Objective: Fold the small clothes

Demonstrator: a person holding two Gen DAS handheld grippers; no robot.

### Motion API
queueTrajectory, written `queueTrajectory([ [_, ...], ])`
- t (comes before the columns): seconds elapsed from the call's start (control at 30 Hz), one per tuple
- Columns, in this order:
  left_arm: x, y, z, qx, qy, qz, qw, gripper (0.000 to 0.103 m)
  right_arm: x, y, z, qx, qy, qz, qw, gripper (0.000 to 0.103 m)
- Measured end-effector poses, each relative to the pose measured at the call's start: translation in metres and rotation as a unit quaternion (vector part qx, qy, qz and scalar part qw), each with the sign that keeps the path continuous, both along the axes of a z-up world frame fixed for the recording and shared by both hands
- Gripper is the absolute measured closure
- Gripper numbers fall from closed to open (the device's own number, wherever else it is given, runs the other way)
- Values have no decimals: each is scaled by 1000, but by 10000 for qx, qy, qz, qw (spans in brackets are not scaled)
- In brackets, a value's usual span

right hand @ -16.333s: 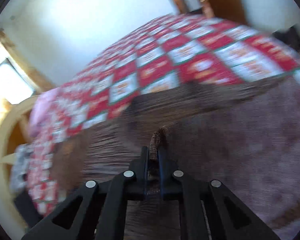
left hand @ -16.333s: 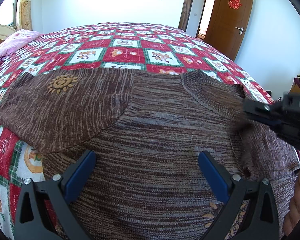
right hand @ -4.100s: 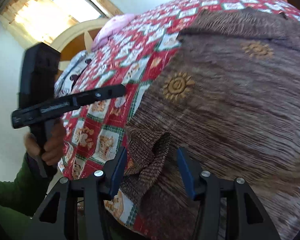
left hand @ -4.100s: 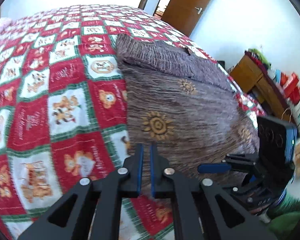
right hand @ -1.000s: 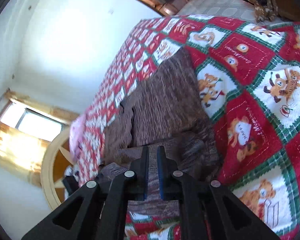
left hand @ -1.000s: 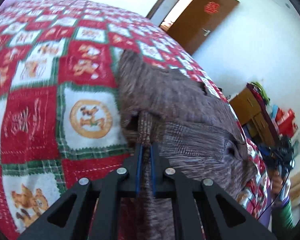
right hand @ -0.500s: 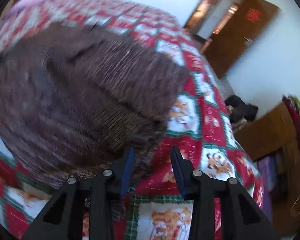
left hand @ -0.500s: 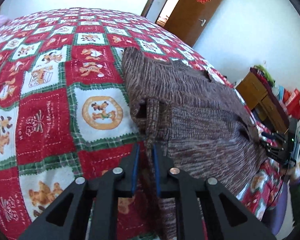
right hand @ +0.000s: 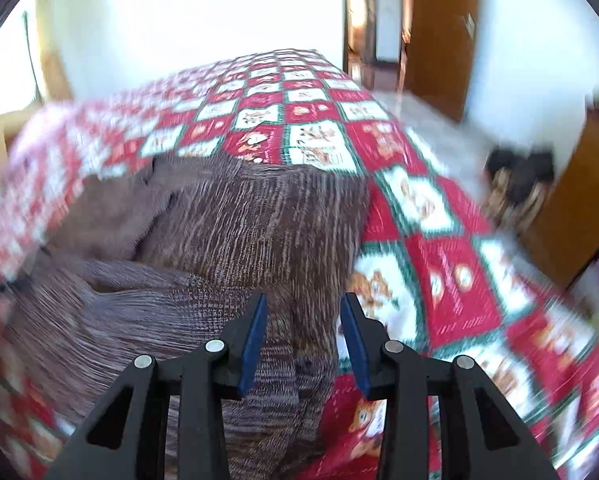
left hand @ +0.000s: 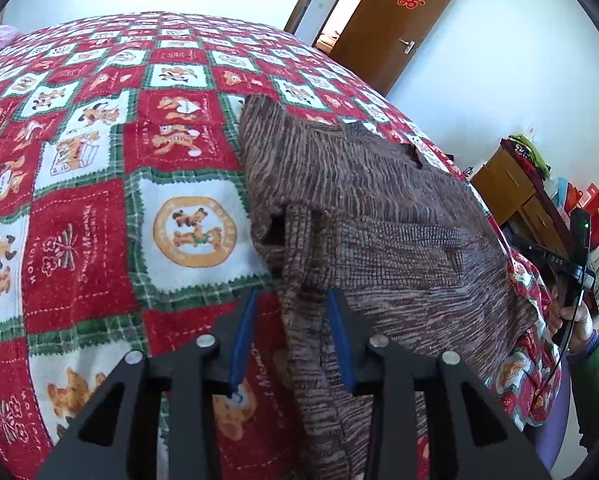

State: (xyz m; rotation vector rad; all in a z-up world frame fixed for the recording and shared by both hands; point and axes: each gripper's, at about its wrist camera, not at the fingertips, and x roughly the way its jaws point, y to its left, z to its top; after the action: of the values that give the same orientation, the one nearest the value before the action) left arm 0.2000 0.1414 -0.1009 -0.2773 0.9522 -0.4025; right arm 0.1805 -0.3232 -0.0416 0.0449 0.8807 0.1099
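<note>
A brown striped knitted sweater lies folded on a red, white and green cartoon-patterned quilt, its near edge draping off the bed. The left gripper and right gripper both hang spread apart over that edge, holding nothing. The knit looks soft, floppy and stretchy; pinching the thick ribbed corners seems safest.

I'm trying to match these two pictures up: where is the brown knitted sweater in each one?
Left wrist view: the brown knitted sweater fills centre and right, running down between the open left gripper.
Right wrist view: sweater at centre-left, reaching the open right gripper.
Shared landmark: the red-and-white checked bedspread beneath it.
</note>
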Motion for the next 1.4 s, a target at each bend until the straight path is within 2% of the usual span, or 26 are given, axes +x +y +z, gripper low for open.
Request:
queueTrajectory([
  [0.07, -1, 1, -1, -1, 7, -17, 10000, 66, -6, -3, -2, 133, 83, 100, 9998, 63],
  [0.17, 0, 1, -1, 10, -13, -19, 10000, 66, -15, 8, -6, 15, 155, 279, 9995, 63],
  [0.37, 1, -2, 4, -36, -29, -29, 10000, 66, 6, 28, -17, -241, 163, 341, 9990, 63],
  [0.43, 1, -4, 5, 69, -38, -99, 9999, 56, 14, 38, -25, -185, 291, 529, 9980, 63],
  [0.5, 3, -6, 8, 208, -124, -159, 9996, 39, 17, 49, -32, -263, 402, 704, 9964, 63],
  [0.53, 3, -6, 9, 222, -144, -181, 9995, 37, 15, 54, -33, -453, 351, 701, 9959, 67],
  [0.57, 5, -7, 10, 236, -168, -213, 9994, 35, 13, 58, -33, -581, 294, 728, 9952, 84],
  [0.63, 12, -10, 11, 268, -187, -237, 9992, 35, 9, 60, -29, -632, 238, 682, 9954, 95],
  [0.67, 13, -12, 11, 277, -221, -231, 9991, 35, 7, 59, -27, -625, 204, 648, 9957, 96],
  [0.87, 15, -22, 10, 158, -361, -292, 9988, 37, -13, 58, -18, -730, -9, 493, 9961, 96],
  [1.0, 19, -19, 4, 55, -239, -209, 9995, 37, -15, 64, -27, -888, 75, 536, 9946, 96],
  [1.07, 20, -17, 4, -62, -187, -177, 9996, 37, -13, 62, -31, -790, 117, 485, 9956, 96],
  [1.13, 19, -15, 6, -207, -220, -143, 9994, 41, -11, 59, -32, -661, 138, 454, 9967, 96],
  [1.2, 19, -17, 8, -234, -277, -131, 9993, 71, -10, 57, -32, -597, 144, 424, 9972, 96],
  [1.27, 18, -22, 7, -89, -273, -130, 9995, 81, -9, 57, -32, -600, 152, 423, 9972, 96],
  [1.37, 14, -27, 5, 55, -324, -151, 9993, 80, -10, 58, -33, -621, 154, 423, 9971, 96],
  [1.4, 14, -26, 4, 88, -328, -116, 9994, 73, -10, 58, -33, -617, 157, 423, 9971, 96],
])
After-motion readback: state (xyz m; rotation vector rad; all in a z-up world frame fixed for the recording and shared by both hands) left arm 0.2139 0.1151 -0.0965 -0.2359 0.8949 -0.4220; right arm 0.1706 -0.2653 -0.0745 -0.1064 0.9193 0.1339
